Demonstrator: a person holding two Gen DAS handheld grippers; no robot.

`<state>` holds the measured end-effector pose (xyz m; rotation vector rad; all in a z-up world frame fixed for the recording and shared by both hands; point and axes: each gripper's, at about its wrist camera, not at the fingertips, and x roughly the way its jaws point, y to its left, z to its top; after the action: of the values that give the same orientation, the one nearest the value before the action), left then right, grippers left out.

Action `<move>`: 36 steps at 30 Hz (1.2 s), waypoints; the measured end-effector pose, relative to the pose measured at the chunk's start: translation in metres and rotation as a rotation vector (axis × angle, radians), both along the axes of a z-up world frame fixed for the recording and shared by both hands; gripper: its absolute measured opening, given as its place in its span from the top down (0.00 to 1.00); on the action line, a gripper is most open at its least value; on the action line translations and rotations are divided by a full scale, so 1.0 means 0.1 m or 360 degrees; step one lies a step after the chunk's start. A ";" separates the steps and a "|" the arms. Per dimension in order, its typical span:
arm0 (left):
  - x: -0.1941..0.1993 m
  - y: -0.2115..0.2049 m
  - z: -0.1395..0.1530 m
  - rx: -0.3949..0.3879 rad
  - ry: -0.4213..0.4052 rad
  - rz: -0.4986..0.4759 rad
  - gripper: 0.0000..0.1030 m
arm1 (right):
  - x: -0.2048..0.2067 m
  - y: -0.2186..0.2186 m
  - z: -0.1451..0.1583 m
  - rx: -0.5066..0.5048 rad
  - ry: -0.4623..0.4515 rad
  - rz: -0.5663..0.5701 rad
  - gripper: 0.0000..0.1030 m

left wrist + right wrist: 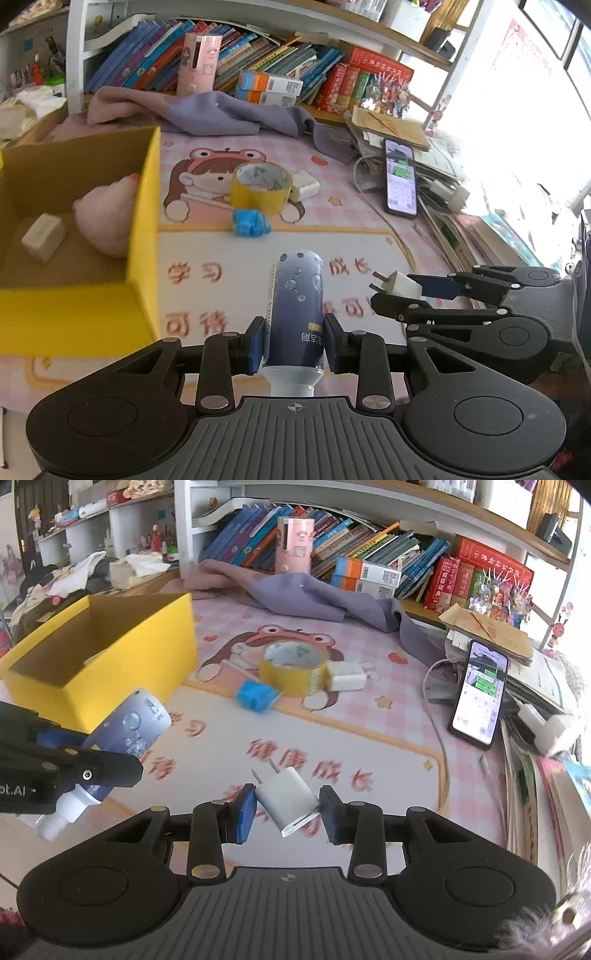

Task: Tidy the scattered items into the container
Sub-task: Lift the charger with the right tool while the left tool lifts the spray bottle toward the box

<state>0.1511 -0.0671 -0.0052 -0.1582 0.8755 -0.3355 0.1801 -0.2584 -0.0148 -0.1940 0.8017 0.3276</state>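
Observation:
My left gripper [294, 341] is shut on a blue bottle [297, 306], held above the mat with its white cap toward the camera; it also shows in the right wrist view [127, 731]. My right gripper [288, 810] is shut on a white plug charger [286, 797], also seen in the left wrist view [400, 284]. The yellow box [142, 236] stands at left and holds a pink plush [107, 214] and a white block [42, 236]. A yellow tape roll [260, 186], a blue wrapped item [251, 221] and a white adapter [304, 184] lie on the mat.
A phone [400, 177] with a lit screen leans on stacked papers at right, with a cable beside it. A purple cloth [221, 114] lies at the back before a shelf of books. A pink case [195, 62] stands upright behind it.

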 end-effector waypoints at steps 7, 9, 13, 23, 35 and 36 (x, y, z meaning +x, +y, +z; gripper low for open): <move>-0.50 0.36 -0.04 -0.0045 0.0002 0.0014 0.70 | -0.58 0.33 0.03 -0.0009 -0.0004 -0.0015 0.66; -0.63 0.46 -0.05 -0.0053 0.0003 0.0013 0.70 | -0.74 0.45 0.01 -0.0015 -0.0001 -0.0009 0.66; -0.83 0.65 -0.07 -0.0057 0.0007 0.0021 0.70 | -0.98 0.66 -0.02 -0.0019 0.0000 0.0004 0.66; -1.18 1.05 -0.02 -0.0093 -0.0026 0.0096 0.70 | -1.28 1.07 0.06 -0.0022 -0.0015 0.0086 0.66; -1.36 1.41 -0.04 -0.0118 -0.0030 0.0209 0.70 | -1.36 1.49 0.15 -0.0052 -0.0078 0.0276 0.66; -1.37 1.43 -0.04 -0.0117 -0.0032 0.0217 0.70 | -1.35 1.51 0.15 -0.0051 -0.0078 0.0279 0.66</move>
<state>0.0141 0.0763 -0.0089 -0.2808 0.8283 -0.2415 0.0447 -0.1073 0.0006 -0.3019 0.7433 0.4737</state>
